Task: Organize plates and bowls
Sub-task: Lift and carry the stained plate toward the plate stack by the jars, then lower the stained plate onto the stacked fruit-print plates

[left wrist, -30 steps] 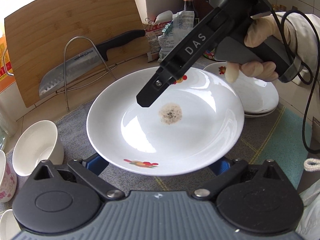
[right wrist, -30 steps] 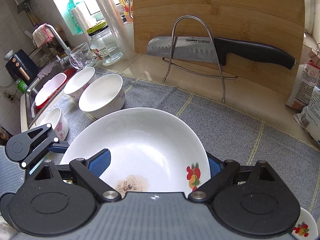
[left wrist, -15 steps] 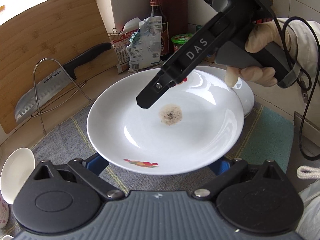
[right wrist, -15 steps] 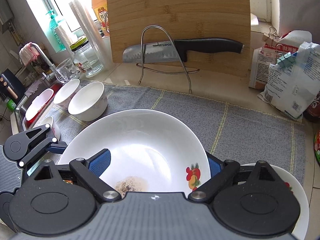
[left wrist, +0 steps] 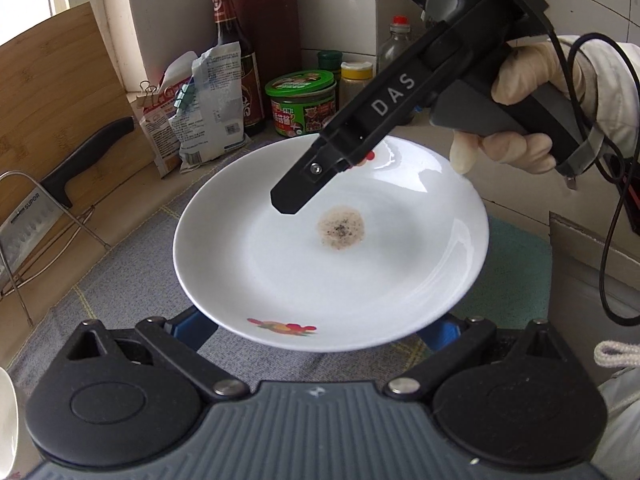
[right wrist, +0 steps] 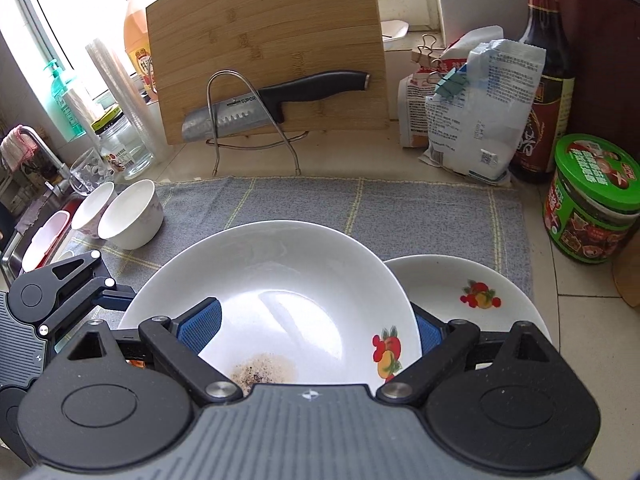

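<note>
A white plate (left wrist: 360,280) with a fruit print and a brown stain in its middle hangs above the grey mat. It stays fixed in both wrist views and travels with both grippers. My left gripper (left wrist: 316,332) reaches under its near rim, blue pads wide apart and tips hidden. My right gripper (right wrist: 314,328) straddles the far rim: its left pad lies on the plate's inside and its right pad sits outside the rim. A second fruit-print plate (right wrist: 480,304) lies on the mat just below and to the right. Two white bowls (right wrist: 132,220) stand at the mat's left end.
At the back, a bamboo cutting board (right wrist: 264,40) stands with a knife (right wrist: 280,100) in a wire rack. Clipped bags (right wrist: 480,120), a dark bottle (right wrist: 548,80) and a green-lidded jar (right wrist: 592,200) crowd the right. A glass, a jar and the sink (right wrist: 36,236) lie at left.
Both grippers carried the plate to the right along the counter. The bowls fell away to the left. The second plate has come in beneath the carried plate's right rim.
</note>
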Demonstrator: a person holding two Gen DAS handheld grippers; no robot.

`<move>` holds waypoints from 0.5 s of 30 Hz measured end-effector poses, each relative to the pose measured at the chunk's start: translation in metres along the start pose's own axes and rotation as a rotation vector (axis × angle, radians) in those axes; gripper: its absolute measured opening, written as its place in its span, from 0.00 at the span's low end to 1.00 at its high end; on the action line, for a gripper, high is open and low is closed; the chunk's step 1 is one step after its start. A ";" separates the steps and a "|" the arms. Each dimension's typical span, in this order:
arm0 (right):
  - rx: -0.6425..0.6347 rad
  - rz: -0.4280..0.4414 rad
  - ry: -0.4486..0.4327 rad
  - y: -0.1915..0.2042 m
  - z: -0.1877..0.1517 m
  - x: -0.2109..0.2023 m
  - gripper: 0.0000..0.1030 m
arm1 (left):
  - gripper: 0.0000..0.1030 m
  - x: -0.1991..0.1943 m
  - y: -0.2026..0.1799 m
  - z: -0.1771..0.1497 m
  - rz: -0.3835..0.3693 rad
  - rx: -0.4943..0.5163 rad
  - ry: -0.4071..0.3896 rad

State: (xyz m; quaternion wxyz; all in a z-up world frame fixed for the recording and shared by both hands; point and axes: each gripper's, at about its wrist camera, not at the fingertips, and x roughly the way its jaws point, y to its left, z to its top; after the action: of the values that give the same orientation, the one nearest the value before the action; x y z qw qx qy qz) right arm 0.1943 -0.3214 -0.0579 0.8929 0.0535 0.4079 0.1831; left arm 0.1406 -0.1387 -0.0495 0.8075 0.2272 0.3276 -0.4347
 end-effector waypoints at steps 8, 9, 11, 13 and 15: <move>0.066 -0.054 -0.013 -0.023 -0.016 -0.014 0.95 | 0.99 0.018 -0.011 0.010 -0.056 0.042 0.006; 0.073 -0.059 -0.014 -0.025 -0.018 -0.015 0.95 | 0.99 0.020 -0.012 0.010 -0.060 0.046 0.007; 0.084 -0.066 -0.014 -0.029 -0.021 -0.016 0.95 | 0.99 0.022 -0.014 0.012 -0.068 0.053 0.009; 0.096 -0.072 -0.013 -0.034 -0.023 -0.017 0.95 | 0.99 0.026 -0.015 0.013 -0.074 0.060 0.014; 0.104 -0.076 -0.013 -0.037 -0.026 -0.017 0.95 | 0.99 0.029 -0.017 0.014 -0.078 0.067 0.017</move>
State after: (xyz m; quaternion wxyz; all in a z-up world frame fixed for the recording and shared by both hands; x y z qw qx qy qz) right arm 0.1754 -0.3635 -0.0726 0.8977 0.0856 0.4130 0.1270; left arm 0.1425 -0.1728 -0.0625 0.7790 0.2450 0.3285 -0.4746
